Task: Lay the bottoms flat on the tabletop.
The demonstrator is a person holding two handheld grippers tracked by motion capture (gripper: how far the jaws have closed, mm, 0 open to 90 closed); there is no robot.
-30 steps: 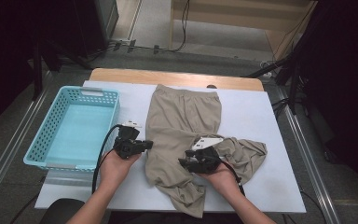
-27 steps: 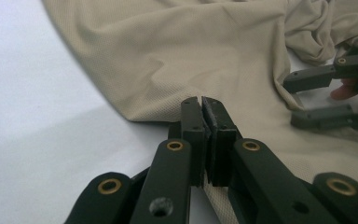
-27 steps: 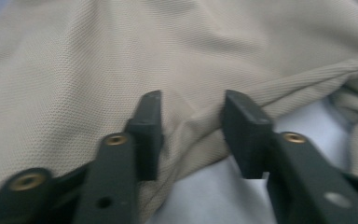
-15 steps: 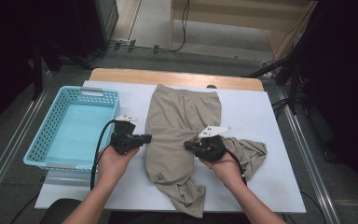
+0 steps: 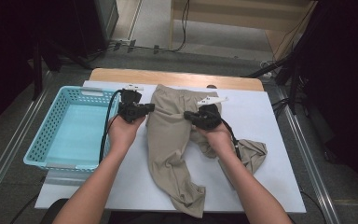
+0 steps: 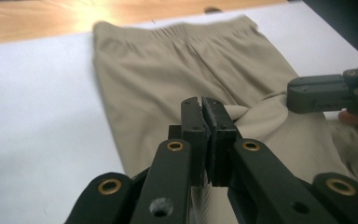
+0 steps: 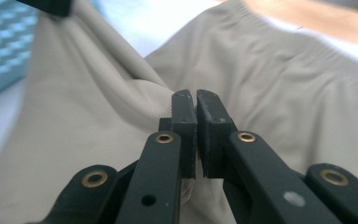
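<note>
The left gripper (image 5: 144, 108) was found pressed together on the fabric of the beige trousers (image 5: 172, 140) at their left side, the cloth pinched between its jaws and drawn into a taut fold in the left gripper view (image 6: 204, 135); the right gripper (image 5: 196, 117) had just been closing and stood clamped on a fold of the same trousers, the cloth caught between its pads in the right gripper view (image 7: 196, 126); both grippers faced one another over the upper part of the garment, near but apart, each held in a bare hand, the left hand (image 5: 123, 133) and the right hand (image 5: 216, 137) entering from the near edge of the table (image 5: 270, 186); the trousers lay on the white table surface around its middle, waistband toward the far edge, one leg running down to the near edge, the other leg bunched and folded toward the right edge; a light-blue basket (image 5: 46, 135) stood along the left edge of the table, just beside the left gripper; a strip of bare wood (image 5: 121, 74) showed at the far edge.
</note>
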